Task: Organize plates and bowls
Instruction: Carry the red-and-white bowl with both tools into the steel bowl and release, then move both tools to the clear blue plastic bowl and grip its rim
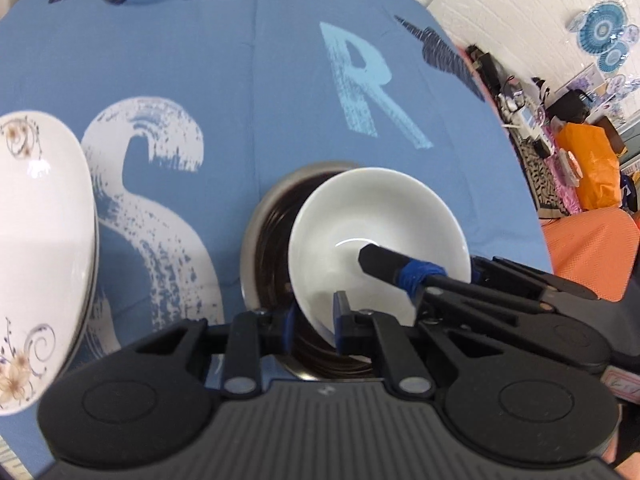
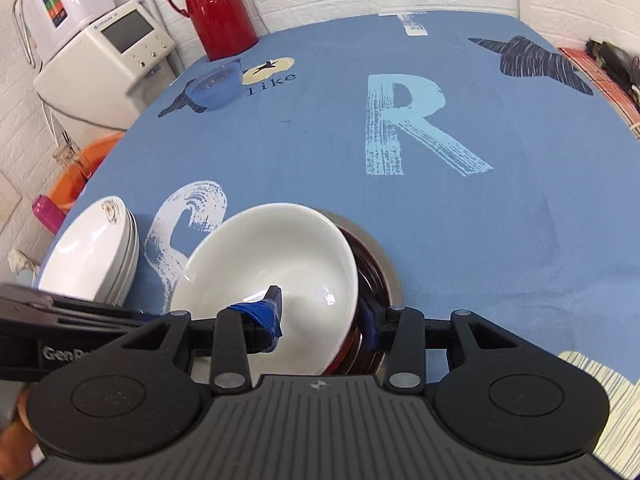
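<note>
Both tools at the tilted white bowl — table with blue cloth.

White bowl [image 2: 272, 264] leans inside a steel bowl [image 1: 276, 216] with a dark interior, near table edge. Right tool [image 2: 326, 320] clamped on the bowl's rim, one finger inside, one outside against the steel. Left tool [image 1: 314, 322] straddles the near rim, fingers close to it — contact unclear, cannot tell its grip. Stack of floral plates [image 1: 40, 240] to the left, apart. Small blue bowl [image 2: 216, 88] far back on blue tablecloth [image 2: 520, 240]; red thermos [image 2: 220, 8] behind.
</note>
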`<state>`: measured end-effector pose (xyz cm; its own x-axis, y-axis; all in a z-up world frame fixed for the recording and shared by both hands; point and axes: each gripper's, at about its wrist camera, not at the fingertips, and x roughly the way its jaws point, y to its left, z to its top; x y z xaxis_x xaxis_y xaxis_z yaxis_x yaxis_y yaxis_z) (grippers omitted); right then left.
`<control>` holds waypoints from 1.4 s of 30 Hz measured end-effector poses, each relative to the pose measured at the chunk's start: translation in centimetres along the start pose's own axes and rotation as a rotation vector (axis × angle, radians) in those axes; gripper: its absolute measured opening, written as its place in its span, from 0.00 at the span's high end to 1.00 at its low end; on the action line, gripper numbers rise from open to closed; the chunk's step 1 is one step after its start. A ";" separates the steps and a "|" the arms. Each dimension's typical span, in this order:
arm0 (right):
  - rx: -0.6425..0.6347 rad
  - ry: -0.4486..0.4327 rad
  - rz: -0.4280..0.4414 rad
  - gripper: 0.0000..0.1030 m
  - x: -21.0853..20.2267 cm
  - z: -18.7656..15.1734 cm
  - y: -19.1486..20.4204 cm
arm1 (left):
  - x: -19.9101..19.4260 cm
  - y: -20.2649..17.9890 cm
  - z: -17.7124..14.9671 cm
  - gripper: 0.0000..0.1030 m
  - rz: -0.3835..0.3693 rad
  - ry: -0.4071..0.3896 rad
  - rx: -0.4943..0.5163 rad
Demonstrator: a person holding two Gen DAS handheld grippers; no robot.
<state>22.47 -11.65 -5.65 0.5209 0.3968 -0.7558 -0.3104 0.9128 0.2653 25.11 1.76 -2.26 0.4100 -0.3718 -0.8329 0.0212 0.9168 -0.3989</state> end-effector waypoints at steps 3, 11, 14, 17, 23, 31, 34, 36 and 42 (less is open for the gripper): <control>0.002 0.008 0.009 0.75 0.0 0.0 0.0 | 0.0 -0.1 0.1 0.93 0.021 0.003 0.007; 0.038 -0.061 -0.003 0.75 -2.2 0.7 -0.5 | -2.2 -0.1 0.8 0.56 -0.055 -0.032 0.046; 0.039 -0.100 -0.004 0.75 -3.0 1.3 -0.4 | -3.8 -0.1 1.2 0.55 -0.092 -0.046 0.069; 0.051 -0.108 0.010 0.75 -3.4 2.0 -0.4 | -5.9 0.6 1.9 0.52 -0.091 -0.107 0.073; 0.051 -0.092 0.027 0.75 -2.4 4.0 0.2 | -8.7 6.9 4.5 0.50 -0.001 -0.197 0.002; 0.040 -0.076 0.067 0.74 2.9 11.5 3.5 | -9.2 17.1 12.2 0.50 0.135 -0.259 -0.165; 0.039 -0.061 0.083 0.74 6.6 15.7 5.4 | -8.4 19.5 16.1 0.50 0.126 -0.278 -0.238; 0.048 -0.048 0.084 0.74 9.4 18.1 6.7 | -7.3 20.6 18.9 0.50 0.113 -0.286 -0.256; 0.052 -0.021 0.079 0.73 17.9 24.3 9.8 | -2.7 23.1 25.3 0.50 0.119 -0.274 -0.305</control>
<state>48.05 6.71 -2.03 0.5128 0.4695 -0.7188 -0.3102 0.8820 0.3548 47.56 27.62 0.47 0.6217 -0.1760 -0.7632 -0.2945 0.8504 -0.4360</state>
